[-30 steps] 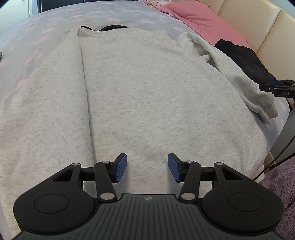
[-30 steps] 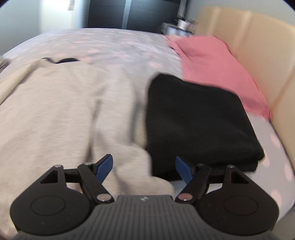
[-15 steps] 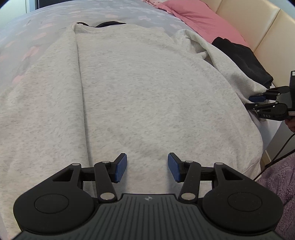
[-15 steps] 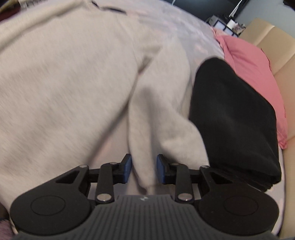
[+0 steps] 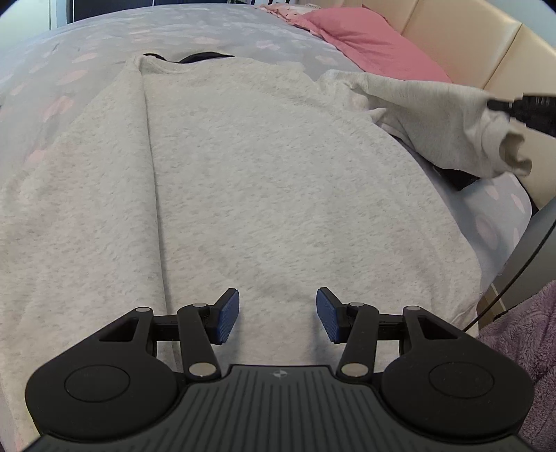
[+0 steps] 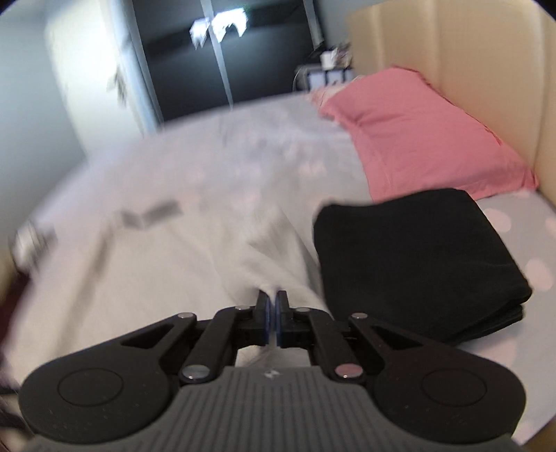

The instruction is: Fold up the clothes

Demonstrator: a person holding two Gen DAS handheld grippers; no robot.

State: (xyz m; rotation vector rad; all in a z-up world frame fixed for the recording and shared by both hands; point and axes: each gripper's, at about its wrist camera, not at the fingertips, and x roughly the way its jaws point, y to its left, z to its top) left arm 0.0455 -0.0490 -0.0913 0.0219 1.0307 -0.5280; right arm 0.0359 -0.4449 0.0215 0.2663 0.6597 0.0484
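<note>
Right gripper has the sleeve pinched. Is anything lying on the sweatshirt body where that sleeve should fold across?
Nothing visible. The sweatshirt lies bare; the left gripper hovers open near its hem. The black stack sits beside the sleeve.

I see the bed [image 5: 208, 31], its sheet grey with pink spots. On it: a grey sweater [image 5: 260, 180] spread mid-bed, folded black cloth [image 6: 417, 257] and pink pillow [image 6: 417, 146] by the headboard edge.

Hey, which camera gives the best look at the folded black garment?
Right wrist: the black garment lies whole and folded beside the pillow. Left wrist shows only a dark sliver under the lifted sleeve.
</note>
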